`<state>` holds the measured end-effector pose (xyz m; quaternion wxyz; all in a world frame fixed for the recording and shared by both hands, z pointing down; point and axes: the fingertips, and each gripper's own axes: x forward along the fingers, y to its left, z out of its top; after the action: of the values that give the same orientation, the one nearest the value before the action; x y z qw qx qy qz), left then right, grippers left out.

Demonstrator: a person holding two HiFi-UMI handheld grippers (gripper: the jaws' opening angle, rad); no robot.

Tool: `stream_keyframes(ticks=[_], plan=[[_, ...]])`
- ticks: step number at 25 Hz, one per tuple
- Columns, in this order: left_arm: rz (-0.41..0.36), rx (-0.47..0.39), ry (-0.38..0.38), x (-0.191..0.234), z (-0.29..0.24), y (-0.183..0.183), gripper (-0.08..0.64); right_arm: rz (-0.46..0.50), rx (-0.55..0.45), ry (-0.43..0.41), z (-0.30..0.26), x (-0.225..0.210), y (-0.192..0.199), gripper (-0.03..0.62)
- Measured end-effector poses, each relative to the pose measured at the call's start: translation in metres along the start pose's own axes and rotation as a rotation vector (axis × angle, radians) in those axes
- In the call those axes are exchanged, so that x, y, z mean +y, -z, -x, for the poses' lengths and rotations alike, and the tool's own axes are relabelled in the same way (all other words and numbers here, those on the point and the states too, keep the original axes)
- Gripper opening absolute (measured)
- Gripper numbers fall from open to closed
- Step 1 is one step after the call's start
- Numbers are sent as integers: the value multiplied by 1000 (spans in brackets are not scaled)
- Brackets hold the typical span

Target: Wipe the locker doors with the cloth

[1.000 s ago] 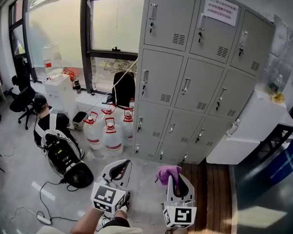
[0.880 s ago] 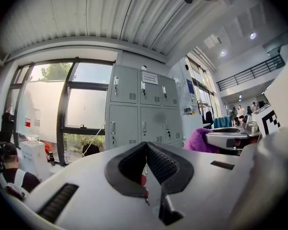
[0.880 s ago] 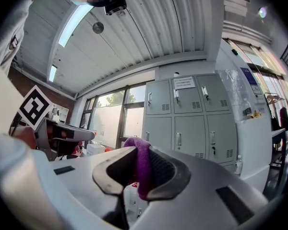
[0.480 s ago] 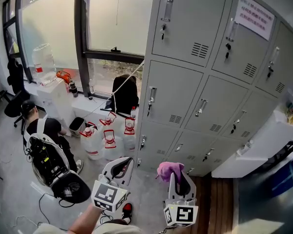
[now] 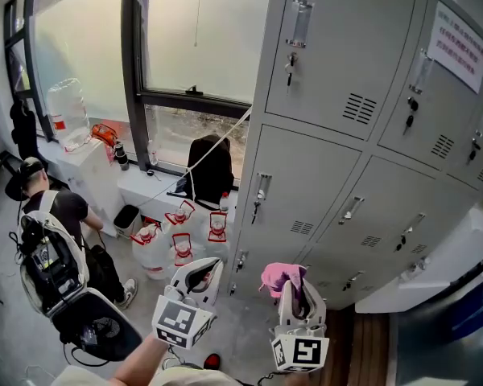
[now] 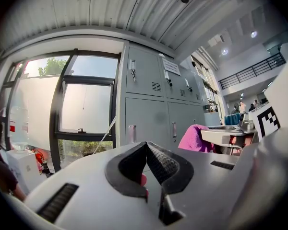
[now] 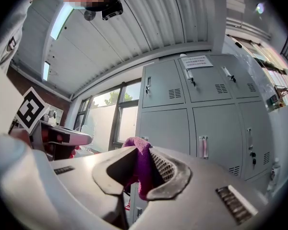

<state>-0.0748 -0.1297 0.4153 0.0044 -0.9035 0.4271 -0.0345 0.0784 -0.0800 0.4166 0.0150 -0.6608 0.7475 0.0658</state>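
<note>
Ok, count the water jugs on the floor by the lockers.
4: left water jug, rear, right, front, clustered below the window beside the lockers. More may be hidden.

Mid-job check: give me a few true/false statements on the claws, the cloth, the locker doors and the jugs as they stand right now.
1. The right claw is clamped on the pink cloth. True.
2. The left claw holds a second cloth. False: its jaws are together with nothing between them.
3. The grey locker doors in view are all closed. True.
4. The water jugs stand on top of the lockers. False: they stand on the floor below the window.
</note>
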Motion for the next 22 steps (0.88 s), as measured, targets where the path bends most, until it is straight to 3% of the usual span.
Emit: stream_keyframes(ticks=[12, 16, 22], plan=[[-4, -12, -28, 38, -44, -9, 22, 9, -80, -7, -65, -15, -27, 74], [0, -14, -48, 39, -64, -9, 23, 11, -119, -52, -92, -24, -38, 74], [18, -21, -149, 57, -89, -13, 23, 43, -198, -170, -147, -28, -65, 74]])
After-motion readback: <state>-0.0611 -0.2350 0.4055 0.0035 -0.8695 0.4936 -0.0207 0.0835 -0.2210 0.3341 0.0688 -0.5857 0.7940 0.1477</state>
